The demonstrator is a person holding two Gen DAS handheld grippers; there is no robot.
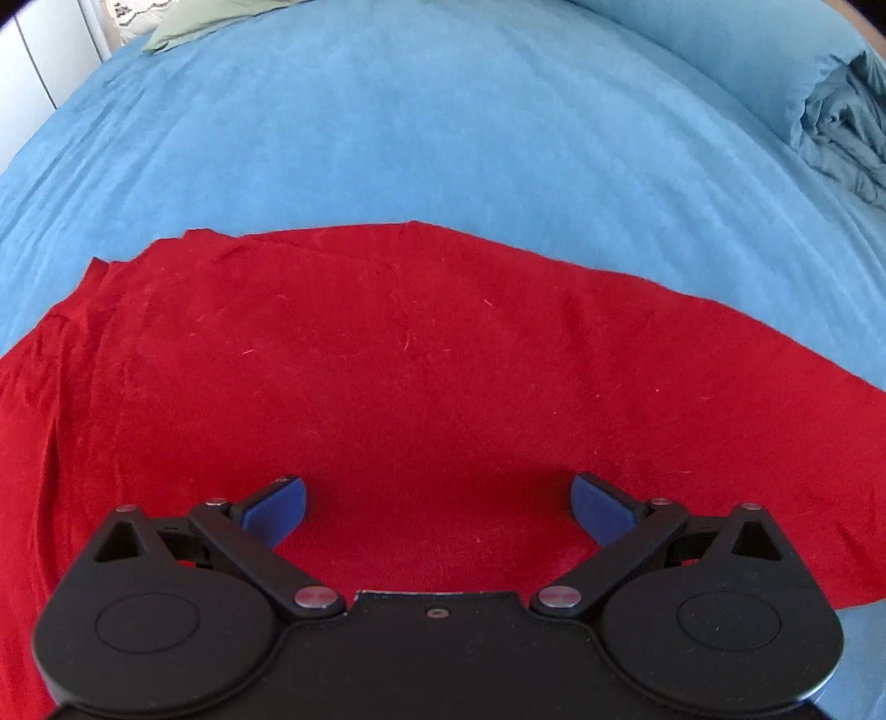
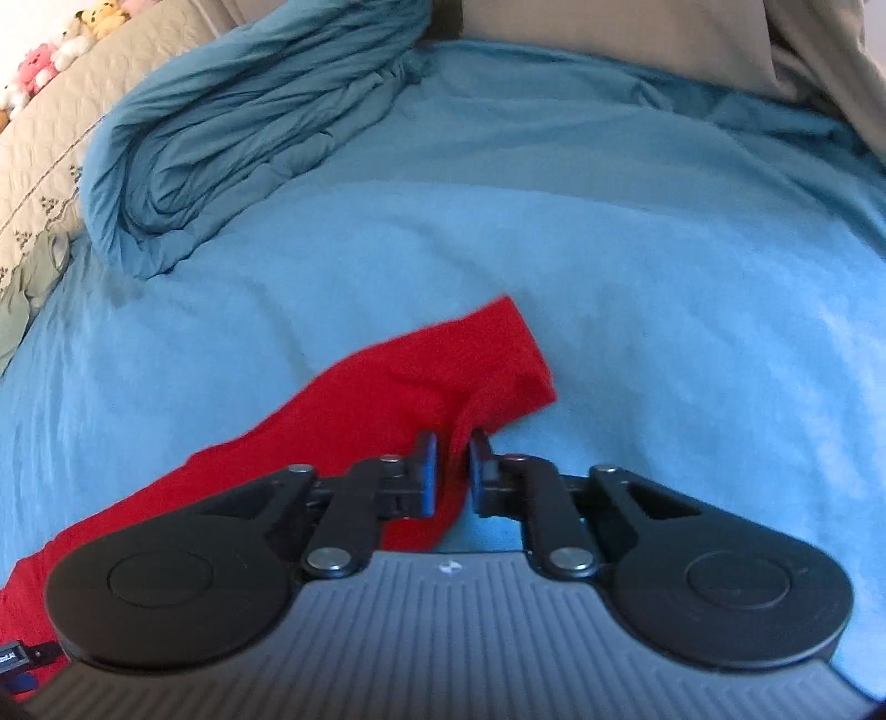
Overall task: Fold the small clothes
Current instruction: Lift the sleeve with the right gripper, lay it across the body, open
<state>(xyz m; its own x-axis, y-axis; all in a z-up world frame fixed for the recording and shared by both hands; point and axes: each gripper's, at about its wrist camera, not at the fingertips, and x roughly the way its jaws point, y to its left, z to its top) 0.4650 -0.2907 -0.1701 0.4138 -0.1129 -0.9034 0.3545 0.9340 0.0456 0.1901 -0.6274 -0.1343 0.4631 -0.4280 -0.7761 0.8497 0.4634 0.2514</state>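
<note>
A red garment (image 1: pixel 387 360) lies spread flat on the blue bedsheet (image 1: pixel 443 127), filling the lower half of the left wrist view. My left gripper (image 1: pixel 437 498) is open just above the red cloth, holding nothing, its blue pads (image 1: pixel 277 509) wide apart. In the right wrist view a narrow part of the red garment (image 2: pixel 415 376), a sleeve or corner, stretches from lower left to the middle. My right gripper (image 2: pixel 453 459) is shut on a pinched fold of that red cloth near its end.
A bunched teal duvet (image 2: pixel 249 111) lies at the back left of the right wrist view and at the far right of the left wrist view (image 1: pixel 841 122). A beige quilt (image 2: pixel 50 127) with plush toys (image 2: pixel 39 66) sits beyond. Green cloth (image 1: pixel 188 27) lies far left.
</note>
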